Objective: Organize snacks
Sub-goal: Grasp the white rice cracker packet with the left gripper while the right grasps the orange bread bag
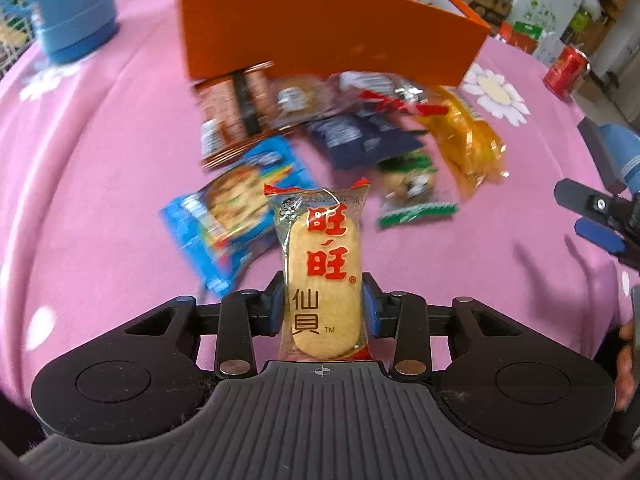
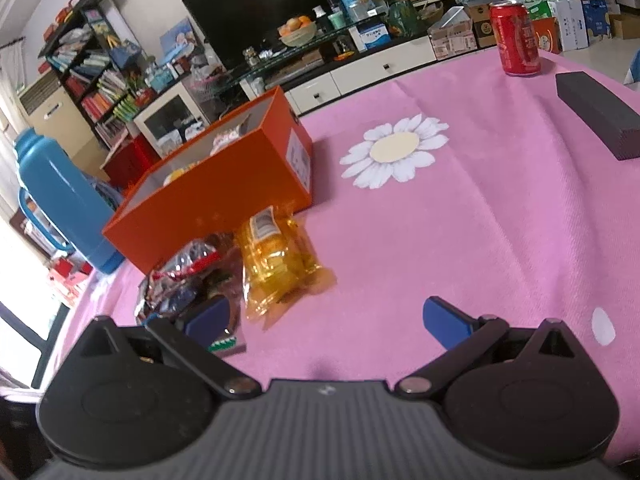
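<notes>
On the table (image 2: 500, 208), a pink cloth printed with white daisies, an orange box (image 2: 224, 184) already holds some snacks, a living room with television and bookshelf behind it. A blue thermos (image 2: 60, 200) stands left of the box, a red can (image 2: 518, 40) far right, loose packets (image 1: 320, 136) heaped before it. The left gripper (image 1: 323, 312) has its fingers clenched on a rice cracker packet (image 1: 320, 268) printed "旺旺 仙贝". The right gripper (image 2: 326, 320) stands released, nothing between its fingers.

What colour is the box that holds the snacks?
Orange outside, pale inside; the box shows best in the right wrist view.
</notes>
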